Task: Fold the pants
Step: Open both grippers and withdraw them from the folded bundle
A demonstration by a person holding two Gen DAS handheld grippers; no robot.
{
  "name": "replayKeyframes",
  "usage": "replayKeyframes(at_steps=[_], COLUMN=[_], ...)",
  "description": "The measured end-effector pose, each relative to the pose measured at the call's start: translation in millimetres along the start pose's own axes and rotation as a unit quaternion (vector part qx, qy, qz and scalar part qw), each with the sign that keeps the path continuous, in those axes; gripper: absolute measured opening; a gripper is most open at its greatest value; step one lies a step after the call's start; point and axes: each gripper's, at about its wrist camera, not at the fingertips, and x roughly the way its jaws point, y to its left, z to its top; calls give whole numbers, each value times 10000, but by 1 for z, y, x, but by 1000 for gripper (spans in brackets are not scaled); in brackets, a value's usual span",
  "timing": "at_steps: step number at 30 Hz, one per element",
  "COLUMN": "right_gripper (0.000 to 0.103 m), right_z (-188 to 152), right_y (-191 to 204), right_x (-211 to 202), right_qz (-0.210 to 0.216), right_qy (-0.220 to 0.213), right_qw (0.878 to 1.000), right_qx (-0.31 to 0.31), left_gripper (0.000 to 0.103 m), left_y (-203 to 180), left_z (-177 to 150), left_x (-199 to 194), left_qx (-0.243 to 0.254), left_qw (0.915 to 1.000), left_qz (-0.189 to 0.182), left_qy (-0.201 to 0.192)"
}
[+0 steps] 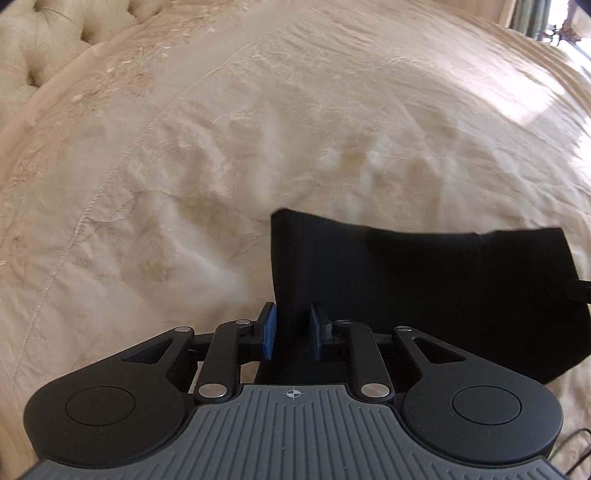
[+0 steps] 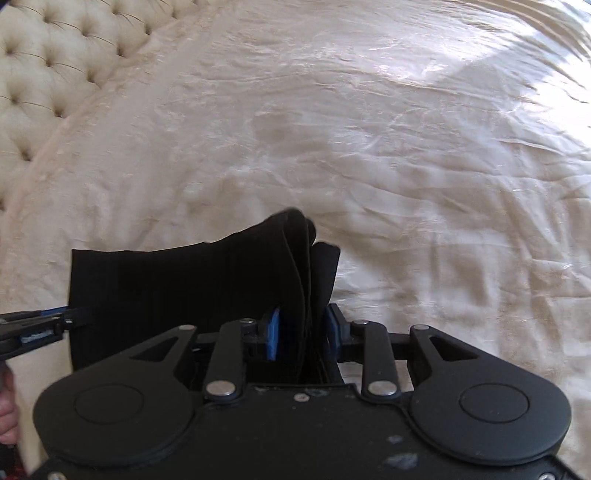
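The black pants [image 1: 424, 280] hang stretched between my two grippers above a cream bedspread. My left gripper [image 1: 293, 332] is shut on the left edge of the fabric, which runs off to the right. In the right wrist view, my right gripper [image 2: 303, 332] is shut on the other edge, where several black layers [image 2: 310, 266] bunch between the blue pads. The pants [image 2: 177, 295] span left to the left gripper [image 2: 74, 317], seen at the left edge, clamped on the fabric.
The cream embroidered bedspread [image 1: 258, 129] fills both views. A tufted cream headboard [image 2: 55, 59] runs along the upper left. A bright sunlit patch [image 2: 480, 62] lies at the upper right. A window or curtain [image 1: 546, 18] shows at the far top right.
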Motion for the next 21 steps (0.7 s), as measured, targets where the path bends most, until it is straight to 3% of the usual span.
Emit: replayKeyframes(at_steps=[2,5,8,11,16,21], right_gripper=[30,30,29,27,24,23], right_z=[-2,-5,-11,-21,-44,-47], right_y=[-8,-9,5,18,20,23], right_x=[-8,-25,-29,-21,16,19], right_qz=[-98,237,543,684,331,230], right_qy=[-123,-387,-457,-252,397,459], right_qw=[9999,9990,9974,9971,9986,9983], right_qx=[-7,6,-131,-208,-110,-265], left_gripper=[20,20,20,20,20,20], left_y=[6,12,4,-10,-23,-24], left_z=[-1,-3,-11,-21,-36,-46], left_x=[5,0,-11,-13,11,25], left_qx=[-120,-314,-173,102,259,322], left_qw=[9997,9994,9998,9998,9980,9966], left_qz=[221,39,-1,-134,-178,-151], left_qy=[68,123,20,55,545,748])
